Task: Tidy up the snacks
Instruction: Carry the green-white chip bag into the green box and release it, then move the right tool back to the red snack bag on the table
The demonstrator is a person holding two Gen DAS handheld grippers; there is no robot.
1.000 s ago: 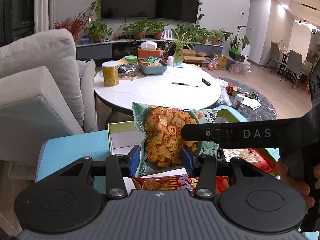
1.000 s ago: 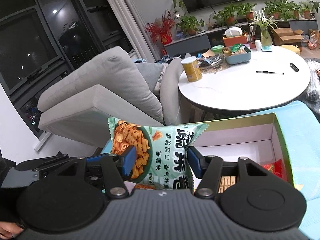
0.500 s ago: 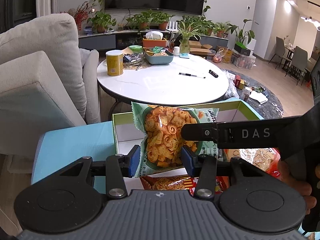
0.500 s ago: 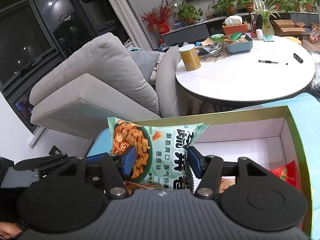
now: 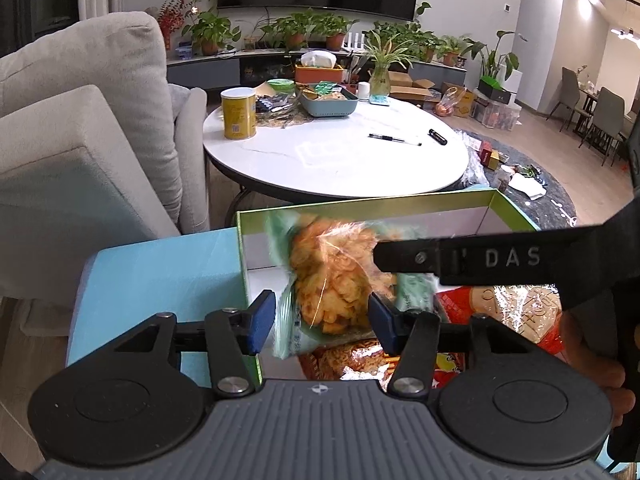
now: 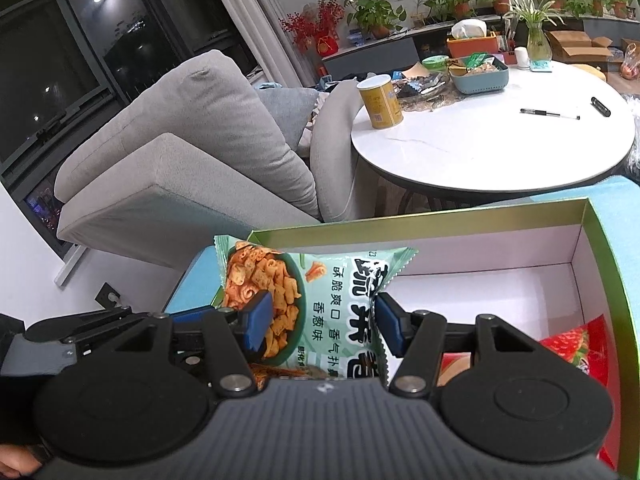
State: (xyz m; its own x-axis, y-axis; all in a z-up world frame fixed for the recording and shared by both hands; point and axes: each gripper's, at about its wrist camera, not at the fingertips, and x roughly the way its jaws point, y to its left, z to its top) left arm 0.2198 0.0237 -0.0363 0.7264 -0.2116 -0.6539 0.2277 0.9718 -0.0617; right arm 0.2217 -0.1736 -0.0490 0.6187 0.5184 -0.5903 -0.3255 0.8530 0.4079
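Two grippers, left gripper [image 5: 322, 322] opening round snack bag [image 5: 332, 280], right gripper [image 6: 322, 326] clamps it

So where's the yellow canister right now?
The yellow canister stands on the left edge of the round white table, beside the grey armchair, beyond the green-rimmed box.

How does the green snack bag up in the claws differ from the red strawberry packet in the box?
The green snack bag is green and pictures fried crisps; the red strawberry packet is bright red and pictures a strawberry. The green snack bag stands on edge between the right gripper's pads at the box's left end; the red strawberry packet lies in the box at its right side. Both are printed snack packets.
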